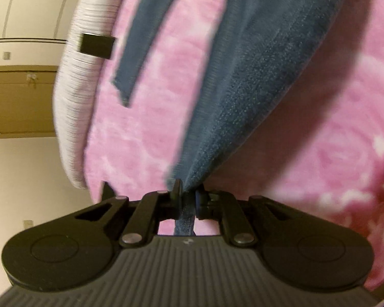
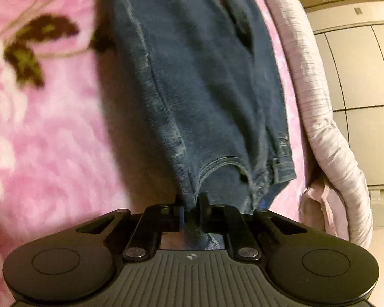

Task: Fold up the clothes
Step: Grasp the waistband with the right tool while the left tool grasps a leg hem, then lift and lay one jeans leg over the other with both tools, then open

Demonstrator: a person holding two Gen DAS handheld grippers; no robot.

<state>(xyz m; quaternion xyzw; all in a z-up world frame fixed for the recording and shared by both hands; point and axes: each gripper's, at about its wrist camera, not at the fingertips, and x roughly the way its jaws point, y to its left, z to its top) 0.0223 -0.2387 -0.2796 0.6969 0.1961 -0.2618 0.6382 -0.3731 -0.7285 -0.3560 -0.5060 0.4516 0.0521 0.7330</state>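
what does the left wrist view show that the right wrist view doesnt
Only the left wrist view shows a narrow blue strip of the garment hanging apart from the main fabric, and a black tab on the mattress edge.

Only the right wrist view shows the jeans' hem with its stitching, dark leaf prints on the blanket, and cabinet doors.

Both show the jeans over the pink blanket, with each gripper, left and right, shut on denim.

No readable text, label, brand or number can be made out (only small unlettered marks are seen on each gripper body).
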